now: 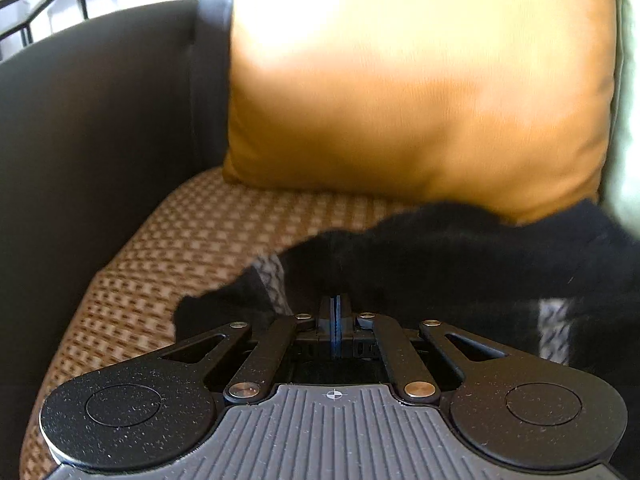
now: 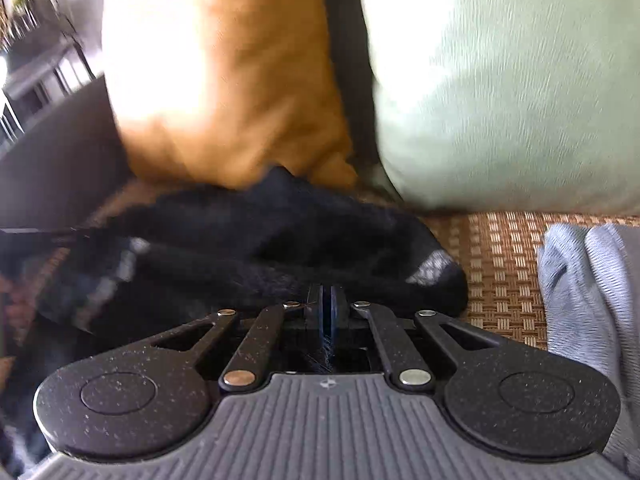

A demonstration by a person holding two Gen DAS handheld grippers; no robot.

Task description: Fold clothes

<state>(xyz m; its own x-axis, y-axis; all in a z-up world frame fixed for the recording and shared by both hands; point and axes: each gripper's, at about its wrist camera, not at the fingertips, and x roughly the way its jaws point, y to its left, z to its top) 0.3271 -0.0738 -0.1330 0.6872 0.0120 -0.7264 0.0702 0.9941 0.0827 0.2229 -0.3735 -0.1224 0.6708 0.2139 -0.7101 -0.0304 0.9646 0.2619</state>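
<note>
On the woven seat (image 1: 192, 224), near the orange cushion (image 1: 420, 92), both claws are clenching the black sock: left claw (image 1: 335, 308) its near edge, right claw (image 2: 328, 300) likewise, sock (image 2: 260, 240) lying just beyond.

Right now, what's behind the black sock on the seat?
Behind the black sock an orange cushion and a pale green cushion stand on the woven seat. The sock covers the orange cushion's lower edge. Both grippers, left and right, are closed on the sock.

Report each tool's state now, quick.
Left tool: shut on the near edge of the black sock.
Right tool: shut on the same black sock.
</note>
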